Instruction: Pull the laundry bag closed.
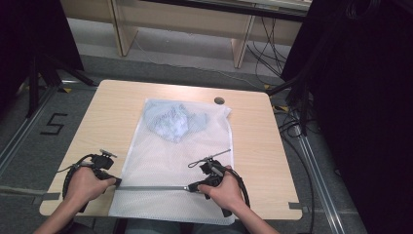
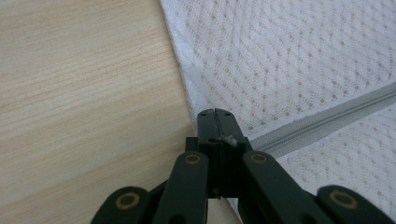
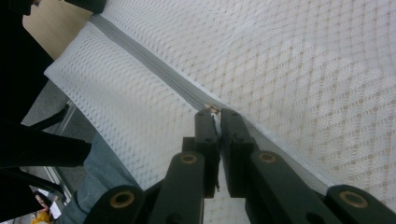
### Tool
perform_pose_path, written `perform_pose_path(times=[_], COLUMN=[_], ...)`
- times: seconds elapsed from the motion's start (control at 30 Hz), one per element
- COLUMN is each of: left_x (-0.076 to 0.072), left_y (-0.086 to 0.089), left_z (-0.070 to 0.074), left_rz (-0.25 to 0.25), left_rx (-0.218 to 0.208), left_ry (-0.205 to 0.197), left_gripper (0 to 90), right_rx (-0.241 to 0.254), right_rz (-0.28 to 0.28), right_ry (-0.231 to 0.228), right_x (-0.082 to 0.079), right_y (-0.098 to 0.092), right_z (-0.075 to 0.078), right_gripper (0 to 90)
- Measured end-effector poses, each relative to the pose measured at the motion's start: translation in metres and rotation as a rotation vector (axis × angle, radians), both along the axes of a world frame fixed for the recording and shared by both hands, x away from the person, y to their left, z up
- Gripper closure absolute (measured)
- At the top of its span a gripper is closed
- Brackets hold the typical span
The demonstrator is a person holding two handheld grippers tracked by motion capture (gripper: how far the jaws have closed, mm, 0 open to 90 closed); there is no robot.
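White mesh laundry bag (image 1: 170, 165) lying flat on wooden table (image 1: 87, 141), near edge hanging slightly over the front. Bluish garment (image 1: 170, 122) bunched inside at the far end. Grey zipper (image 1: 151, 187) running across the near end, left to right.

Left gripper (image 1: 113, 181) clamping the bag's left edge right at the zipper's start; jaws fully together in left gripper view (image 2: 215, 122) with a pinch of white fabric between them. Anchoring that end.

Right gripper (image 1: 191, 187) sitting at the zipper's other end, jaws nearly closed in right gripper view (image 3: 214, 116), pinching a small brassy bit, probably the zipper pull, though too small to say for sure. Zipper looking closed between the two grippers.

Risks from here:
- Pull slipping out of the right jaws: tiny tab, thin grip, any sideways tug popping it free.
- Mesh snagging in the slider if dragged at an angle to the zipper track.
- Left pinch holding only a sliver of fabric; hard pull from the right tearing it loose, whole bag sliding right.
- Overhanging near edge dragging the bag off the table if both grips let go.
- Loose cord (image 1: 209, 158) by the right hand catching on the bag.
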State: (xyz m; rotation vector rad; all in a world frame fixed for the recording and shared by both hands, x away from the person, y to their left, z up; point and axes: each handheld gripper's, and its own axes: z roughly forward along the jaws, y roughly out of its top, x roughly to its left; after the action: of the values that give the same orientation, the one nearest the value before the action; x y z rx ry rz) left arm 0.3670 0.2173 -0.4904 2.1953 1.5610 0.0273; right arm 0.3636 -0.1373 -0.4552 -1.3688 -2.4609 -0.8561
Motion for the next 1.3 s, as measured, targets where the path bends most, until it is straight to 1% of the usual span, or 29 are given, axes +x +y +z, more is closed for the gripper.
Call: perform_pose_path(times=[0.1, 0.13, 0.17, 0.23, 0.27, 0.3, 0.33, 0.37, 0.4, 0.43, 0.47, 0.5, 0.53, 0.57, 0.63, 0.67, 0.77, 0.83, 0.87, 0.9, 0.93, 0.97, 1.0, 1.03, 1.07, 1.17, 1.2, 1.27, 1.3], left_x=[0.000, 0.000, 0.000, 0.000, 0.000, 0.000, 0.000, 0.000, 0.000, 0.000, 0.000, 0.000, 0.000, 0.000, 0.000, 0.000, 0.000, 0.000, 0.000, 0.000, 0.000, 0.000, 0.000, 0.000, 0.000, 0.000, 0.000, 0.000, 0.000], left_y=[0.000, 0.000, 0.000, 0.000, 0.000, 0.000, 0.001, 0.000, 0.000, 0.001, 0.001, 0.000, 0.000, 0.000, 0.000, 0.001, 0.001, 0.001, 0.000, 0.001, 0.000, 0.001, 0.000, 0.001, 0.001, 0.001, 0.000, 0.001, 0.000], left_z=[0.000, 0.000, 0.000, 0.000, 0.000, 0.000, 0.000, 0.000, 0.000, 0.000, 0.000, 0.000, 0.000, 0.000, 0.000, 0.000, 0.001, 0.000, 0.000, 0.000, 0.000, 0.000, 0.000, 0.000, 0.000, 0.000, 0.000, 0.000, 0.000], left_rz=[0.000, 0.002, 0.003, 0.001, 0.001, -0.002, -0.012, 0.002, 0.002, -0.012, -0.006, 0.000, -0.007, 0.000, 0.000, -0.010, -0.012, -0.008, 0.002, -0.011, -0.005, -0.010, -0.004, -0.010, -0.008, -0.009, -0.007, -0.008, -0.009], left_rx=[-0.001, -0.003, -0.004, -0.002, -0.002, -0.001, 0.005, -0.002, -0.002, 0.004, 0.002, -0.001, 0.003, 0.000, 0.000, 0.004, 0.007, 0.003, -0.002, 0.004, 0.001, 0.004, 0.000, 0.003, 0.002, 0.004, 0.001, 0.003, 0.004], left_ry=[-0.001, -0.001, -0.002, 0.000, -0.001, 0.001, 0.004, -0.001, 0.000, 0.004, 0.002, 0.000, 0.003, 0.001, 0.001, 0.005, 0.006, 0.004, -0.001, 0.005, 0.003, 0.005, 0.002, 0.004, 0.002, 0.005, 0.004, 0.004, 0.003], left_gripper=[89.9, 90.0, 90.0, 90.0, 90.0, 89.9, 90.0, 90.0, 90.0, 90.0, 90.0, 90.0, 90.0, 90.0, 90.0, 90.0, 90.0, 90.0, 90.0, 90.0, 89.9, 90.0, 90.0, 89.9, 90.0, 89.9, 89.9, 89.9, 90.0], right_rx=[0.003, -0.009, 0.000, 0.004, -0.007, -0.011, -0.001, -0.003, -0.012, -0.024, -0.006, -0.008, -0.015, -0.002, -0.010, -0.009, -0.004, -0.005, -0.014, -0.002, 0.001, -0.001, -0.016, -0.013, -0.005, -0.012, -0.012, -0.010, -0.015], right_rz=[0.004, -0.012, -0.007, 0.002, -0.013, -0.014, -0.008, -0.003, -0.023, -0.021, -0.016, -0.014, -0.031, -0.014, -0.028, -0.024, -0.021, -0.017, -0.031, -0.028, -0.027, -0.022, -0.022, -0.032, -0.023, -0.032, -0.026, -0.029, -0.027], right_ry=[0.009, 0.030, 0.011, 0.000, 0.014, 0.019, 0.006, 0.009, 0.021, 0.010, 0.006, 0.006, 0.020, 0.001, 0.021, 0.004, 0.008, 0.000, 0.012, 0.012, 0.007, 0.007, -0.002, 0.014, 0.008, 0.011, 0.001, 0.010, 0.004], right_x=[-0.001, -0.002, -0.001, 0.000, -0.001, -0.001, -0.001, -0.001, -0.002, -0.002, -0.002, -0.001, -0.002, -0.001, -0.002, -0.002, -0.002, -0.002, -0.003, -0.003, -0.003, -0.003, -0.003, -0.003, -0.003, -0.003, -0.003, -0.004, -0.004], right_y=[-0.001, -0.001, -0.001, -0.002, -0.003, -0.003, -0.004, -0.005, -0.005, -0.006, -0.007, -0.008, -0.009, -0.011, -0.012, -0.013, -0.013, -0.014, -0.014, -0.014, -0.014, -0.015, -0.015, -0.015, -0.016, -0.017, -0.018, -0.019, -0.020], right_z=[0.000, 0.001, 0.000, 0.000, 0.000, 0.001, 0.001, 0.001, 0.001, 0.001, 0.001, 0.001, 0.001, 0.000, 0.002, 0.001, 0.002, 0.001, 0.002, 0.002, 0.002, 0.001, 0.001, 0.002, 0.001, 0.002, 0.002, 0.002, 0.002], right_gripper=[87.0, 87.0, 87.0, 87.0, 87.0, 87.0, 87.0, 87.0, 87.0, 87.0, 87.0, 87.0, 87.0, 87.0, 87.0, 87.0, 87.0, 87.0, 87.0, 87.0, 87.0, 87.0, 87.0, 87.0, 87.0, 87.0, 87.0, 87.0, 87.0])
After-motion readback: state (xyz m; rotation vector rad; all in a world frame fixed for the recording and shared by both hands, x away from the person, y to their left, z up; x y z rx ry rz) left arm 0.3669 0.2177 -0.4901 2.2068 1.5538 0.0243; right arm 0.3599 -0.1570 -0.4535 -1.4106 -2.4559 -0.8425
